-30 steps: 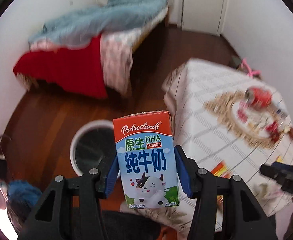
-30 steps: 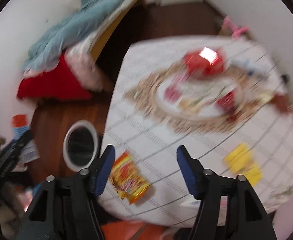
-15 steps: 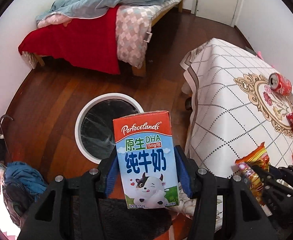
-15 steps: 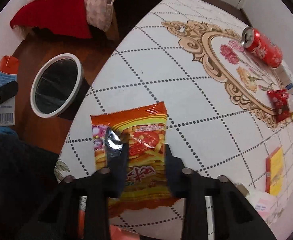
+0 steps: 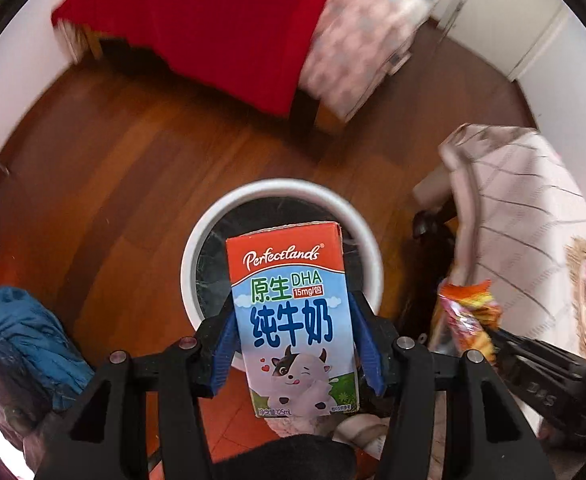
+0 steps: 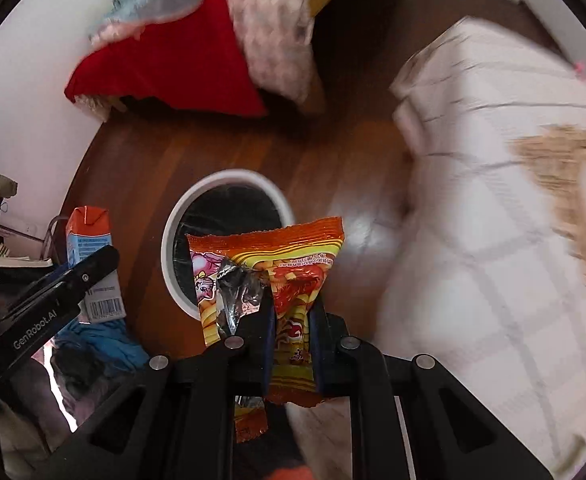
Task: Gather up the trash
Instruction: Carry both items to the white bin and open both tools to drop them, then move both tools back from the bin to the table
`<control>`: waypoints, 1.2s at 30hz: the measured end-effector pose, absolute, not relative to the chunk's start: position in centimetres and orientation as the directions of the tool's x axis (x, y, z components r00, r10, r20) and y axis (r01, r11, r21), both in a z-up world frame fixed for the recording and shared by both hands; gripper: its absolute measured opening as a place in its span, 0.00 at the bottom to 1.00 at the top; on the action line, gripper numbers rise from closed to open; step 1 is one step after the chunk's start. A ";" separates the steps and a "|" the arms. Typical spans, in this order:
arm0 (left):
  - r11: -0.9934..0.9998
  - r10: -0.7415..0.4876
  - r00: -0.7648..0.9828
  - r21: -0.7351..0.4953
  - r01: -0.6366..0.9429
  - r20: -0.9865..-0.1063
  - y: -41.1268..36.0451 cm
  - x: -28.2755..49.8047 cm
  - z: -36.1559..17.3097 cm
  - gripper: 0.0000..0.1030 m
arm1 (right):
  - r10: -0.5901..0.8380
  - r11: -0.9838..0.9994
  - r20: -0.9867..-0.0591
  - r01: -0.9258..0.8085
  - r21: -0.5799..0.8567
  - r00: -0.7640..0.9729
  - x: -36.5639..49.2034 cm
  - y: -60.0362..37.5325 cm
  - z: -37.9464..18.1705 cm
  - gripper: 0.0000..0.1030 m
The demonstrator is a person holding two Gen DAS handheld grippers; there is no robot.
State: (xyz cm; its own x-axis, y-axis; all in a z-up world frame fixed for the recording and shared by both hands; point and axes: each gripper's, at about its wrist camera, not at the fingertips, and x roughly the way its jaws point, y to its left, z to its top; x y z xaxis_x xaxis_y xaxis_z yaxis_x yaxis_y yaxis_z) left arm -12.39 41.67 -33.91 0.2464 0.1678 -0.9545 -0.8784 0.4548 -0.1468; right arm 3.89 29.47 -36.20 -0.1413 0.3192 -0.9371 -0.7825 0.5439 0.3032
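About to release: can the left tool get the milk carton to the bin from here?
Probably yes. The left tool grips the milk carton upright, with the open bin directly ahead and nothing visible between them.

floor: dark wood boards, carrying everything below
bin: white-rimmed, round, black liner, standing on floor between bed and table
bed: sitting on floor at far side; red blanket and pale patterned cover hanging over its edge
table: standing right of bin, white grid-pattern cloth draping down
blue cloth heap: lying on floor, left of bin
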 end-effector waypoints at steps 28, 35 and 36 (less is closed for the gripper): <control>0.325 0.241 0.039 0.043 -0.945 -0.970 42.6 -18.4 -34.5 0.96 | 0.144 0.422 -0.986 -0.897 0.132 -0.077 0.4 38.6 -42.9 1.00; 0.350 0.290 0.083 0.025 -0.936 -0.953 39.3 -18.1 -30.4 0.96 | 0.185 0.399 -0.982 -0.909 0.116 -0.044 -0.5 35.8 -38.7 1.00; 0.352 0.299 0.087 0.025 -0.936 -0.950 38.9 -18.1 -29.8 0.96 | 0.196 0.398 -0.980 -0.910 0.117 -0.040 -0.6 35.4 -37.7 1.00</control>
State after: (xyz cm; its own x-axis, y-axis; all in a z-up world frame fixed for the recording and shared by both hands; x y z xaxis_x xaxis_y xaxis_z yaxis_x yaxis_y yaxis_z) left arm -18.07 38.92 -29.80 0.0871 0.2995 -0.9501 -0.9356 0.3522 0.0252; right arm -0.56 35.40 -37.73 -0.0399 0.1961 -0.9798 -0.9098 0.3983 0.1167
